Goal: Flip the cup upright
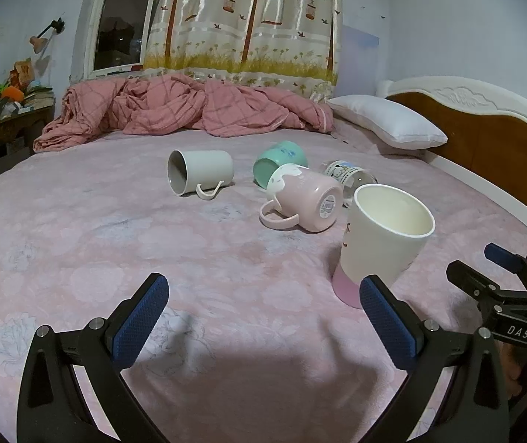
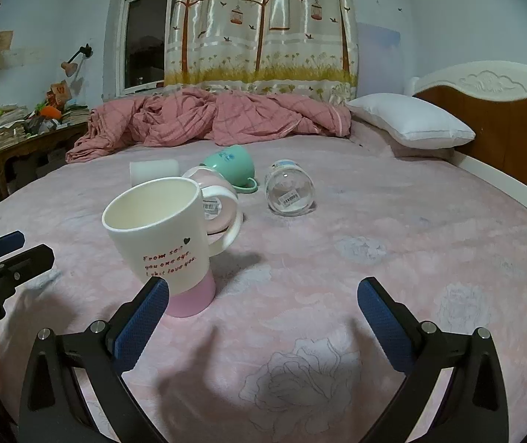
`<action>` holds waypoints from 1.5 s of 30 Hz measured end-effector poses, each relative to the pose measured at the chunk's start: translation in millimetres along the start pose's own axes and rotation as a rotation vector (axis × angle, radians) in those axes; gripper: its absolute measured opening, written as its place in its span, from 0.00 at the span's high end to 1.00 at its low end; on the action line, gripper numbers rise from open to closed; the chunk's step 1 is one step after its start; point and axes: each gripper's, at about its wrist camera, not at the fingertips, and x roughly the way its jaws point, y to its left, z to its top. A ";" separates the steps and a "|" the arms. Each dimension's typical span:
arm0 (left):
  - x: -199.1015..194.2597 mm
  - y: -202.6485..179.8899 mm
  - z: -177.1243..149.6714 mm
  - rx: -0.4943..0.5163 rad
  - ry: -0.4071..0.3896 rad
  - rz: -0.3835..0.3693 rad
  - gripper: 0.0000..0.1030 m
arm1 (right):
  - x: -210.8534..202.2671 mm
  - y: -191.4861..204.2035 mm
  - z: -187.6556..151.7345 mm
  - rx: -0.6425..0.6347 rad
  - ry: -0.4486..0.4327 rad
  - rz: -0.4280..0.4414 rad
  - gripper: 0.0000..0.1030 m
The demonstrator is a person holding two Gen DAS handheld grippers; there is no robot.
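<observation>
On bed (image 1: 152, 243), one upright cup (image 1: 381, 243), four tipped.

Bedsheet (image 1: 79, 243) is pale pink with faint white roses, the crumpled duvet (image 1: 175, 110) a darker pink plaid, and the curtain (image 1: 241, 18) is cream with brown trees, orange birdcages and yellow grass. The upright cup (image 2: 167, 236) is cream with a pink base, red lettering and a tiny black heart. Others: plain white mug (image 1: 200, 171), mint green one (image 1: 280, 158), pink-and-white one (image 1: 307, 195), and both grippers' pads (image 2: 141, 325) are blue on black.
</observation>
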 end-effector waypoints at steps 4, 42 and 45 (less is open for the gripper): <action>0.6 1.0 0.0 -0.004 0.005 0.008 0.00 | 3.0 -0.9 -1.6 0.008 0.007 -0.001 0.00; 5.1 9.5 2.0 -0.025 0.018 0.027 0.00 | 8.6 -3.5 -5.2 0.012 0.023 -0.012 0.00; 4.6 9.0 2.0 -0.026 0.019 0.026 0.00 | 8.4 -3.4 -5.1 0.013 0.025 -0.012 0.00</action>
